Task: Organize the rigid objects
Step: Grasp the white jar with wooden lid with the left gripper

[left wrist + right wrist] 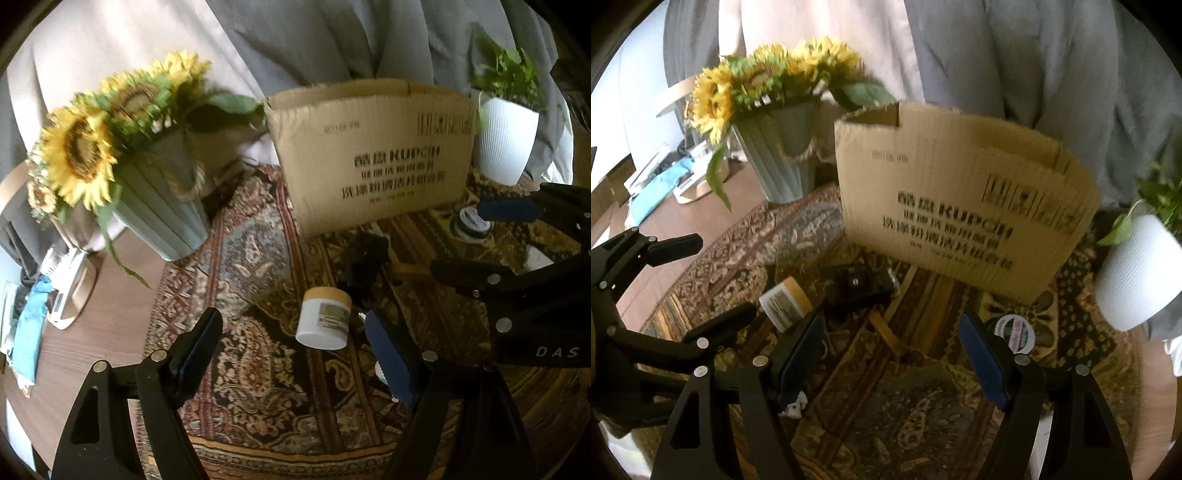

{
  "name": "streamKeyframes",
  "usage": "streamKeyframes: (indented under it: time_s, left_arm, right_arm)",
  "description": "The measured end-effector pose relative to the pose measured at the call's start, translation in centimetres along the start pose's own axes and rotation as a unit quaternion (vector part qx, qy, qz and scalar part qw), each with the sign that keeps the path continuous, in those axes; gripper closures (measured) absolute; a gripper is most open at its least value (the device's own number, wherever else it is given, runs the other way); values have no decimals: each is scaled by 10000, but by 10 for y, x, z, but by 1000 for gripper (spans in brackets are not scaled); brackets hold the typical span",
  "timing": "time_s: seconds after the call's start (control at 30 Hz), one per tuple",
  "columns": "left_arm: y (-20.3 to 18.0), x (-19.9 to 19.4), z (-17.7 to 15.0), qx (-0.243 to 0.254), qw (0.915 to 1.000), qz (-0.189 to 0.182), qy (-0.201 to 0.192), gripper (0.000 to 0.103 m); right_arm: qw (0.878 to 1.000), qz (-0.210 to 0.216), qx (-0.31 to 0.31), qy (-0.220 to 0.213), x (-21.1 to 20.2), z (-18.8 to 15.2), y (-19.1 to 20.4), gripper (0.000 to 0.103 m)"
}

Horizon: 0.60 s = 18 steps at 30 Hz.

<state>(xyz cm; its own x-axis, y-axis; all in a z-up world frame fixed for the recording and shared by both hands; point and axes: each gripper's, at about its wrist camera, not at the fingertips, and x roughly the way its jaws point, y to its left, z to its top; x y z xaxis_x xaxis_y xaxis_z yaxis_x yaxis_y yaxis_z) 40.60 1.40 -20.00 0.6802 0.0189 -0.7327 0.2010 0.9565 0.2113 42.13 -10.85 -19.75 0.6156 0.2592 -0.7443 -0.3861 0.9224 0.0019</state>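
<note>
Each claw (295,358) is matte black – silver rivets, dark blue pads (391,363), white "DAS" lettering (557,351).

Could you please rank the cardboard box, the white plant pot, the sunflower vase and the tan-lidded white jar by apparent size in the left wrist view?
1. Cardboard box
2. Sunflower vase
3. White plant pot, smaller here, though it stands farther back, so unsure
4. Tan-lidded white jar

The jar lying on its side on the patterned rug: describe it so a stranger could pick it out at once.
Start at the big cardboard box standing on the patterned rug. In front of it lies a dark black object, and just nearer the camera is the jar, tipped on its side. It alone is white with a tan lid and a paper label; the other small round container stands upright.
</note>
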Motion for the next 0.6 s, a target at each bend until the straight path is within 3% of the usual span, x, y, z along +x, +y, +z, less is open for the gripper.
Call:
streamKeyframes:
  time_s: [0.27,0.6]
  left_arm:
    - [-4,29,-5,-74,9994,-117,314,26]
    - [-6,51,-11,-199,9978,-300,560,31]
  right_arm:
    - [9995,122,-4,295,32,-6,-6,28]
    - [9979,361,-21,529,61,-12,-9,45]
